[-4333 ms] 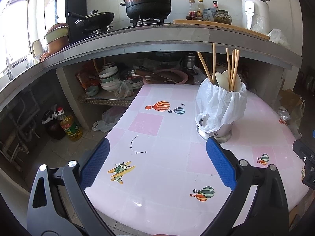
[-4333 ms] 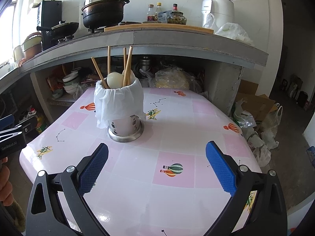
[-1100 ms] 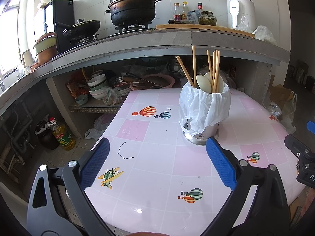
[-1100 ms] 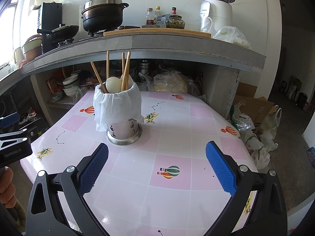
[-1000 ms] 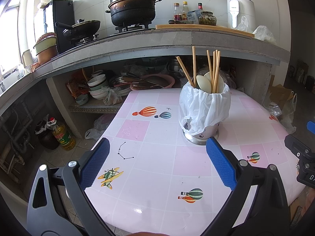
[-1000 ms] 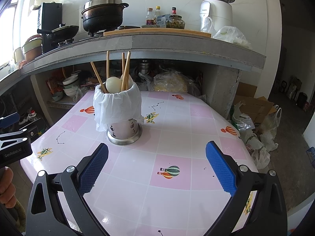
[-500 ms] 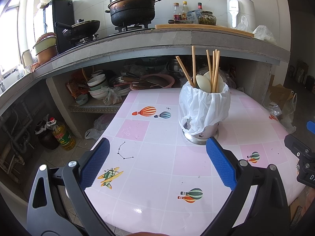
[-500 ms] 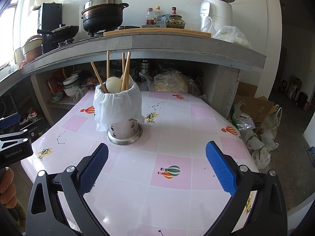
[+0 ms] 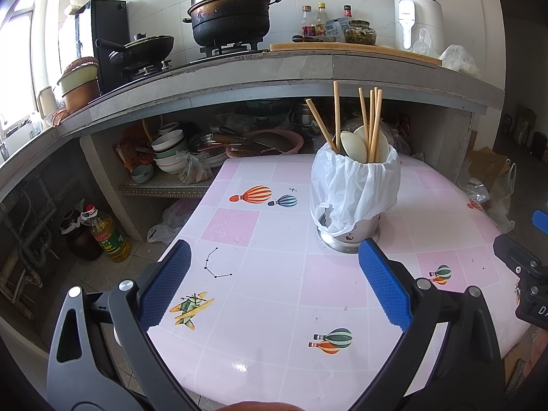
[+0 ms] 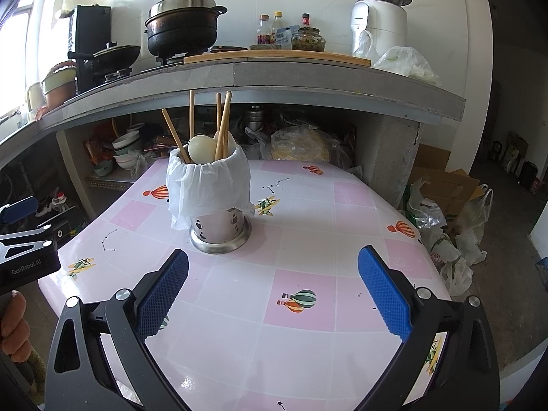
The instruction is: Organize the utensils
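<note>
A pink tiled tablecloth (image 9: 274,308) with balloon prints fills the lower centre. On the grey counter (image 9: 239,75) above: a lidded black pot (image 9: 231,13) at upper centre, a wok (image 9: 144,46) to its left, a white appliance (image 9: 416,17) at upper right. An oil bottle (image 9: 108,234) stands at lower left.

"GenRobot.AI" in white lettering on the black body of the left gripper (image 10: 29,260) at the right wrist view's left edge, oil bottle (image 9: 109,238) red label illegible, white appliance (image 10: 378,22) brand too small to read
</note>
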Tool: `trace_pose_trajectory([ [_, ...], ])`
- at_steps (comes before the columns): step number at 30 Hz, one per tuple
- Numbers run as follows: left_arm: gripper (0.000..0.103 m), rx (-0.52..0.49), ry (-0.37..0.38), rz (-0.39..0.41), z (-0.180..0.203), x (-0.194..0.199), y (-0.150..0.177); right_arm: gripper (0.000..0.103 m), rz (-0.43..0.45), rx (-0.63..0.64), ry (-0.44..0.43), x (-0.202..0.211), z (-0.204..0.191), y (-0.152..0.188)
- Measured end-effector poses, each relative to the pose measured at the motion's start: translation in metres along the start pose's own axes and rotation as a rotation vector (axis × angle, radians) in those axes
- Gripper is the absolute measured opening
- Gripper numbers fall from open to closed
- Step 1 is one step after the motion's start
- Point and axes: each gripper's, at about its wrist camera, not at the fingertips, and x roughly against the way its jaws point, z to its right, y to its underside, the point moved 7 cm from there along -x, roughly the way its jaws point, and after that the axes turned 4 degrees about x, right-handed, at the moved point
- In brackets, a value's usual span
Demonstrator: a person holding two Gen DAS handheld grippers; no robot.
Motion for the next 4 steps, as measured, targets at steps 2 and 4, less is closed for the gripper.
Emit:
trace_pose_trajectory([
  [2,0.095,-0.001,-0.001,0.000,0.0000,-0.0001,0.0000,0.097,0.000,0.000,0.000,0.0001,-0.0004,-0.0001],
  [4,0.095,0.000,-0.001,-0.001,-0.0001,-0.0002,0.0001,0.096,0.000,0.000,0.000,0.0001,0.0002,0.0000],
])
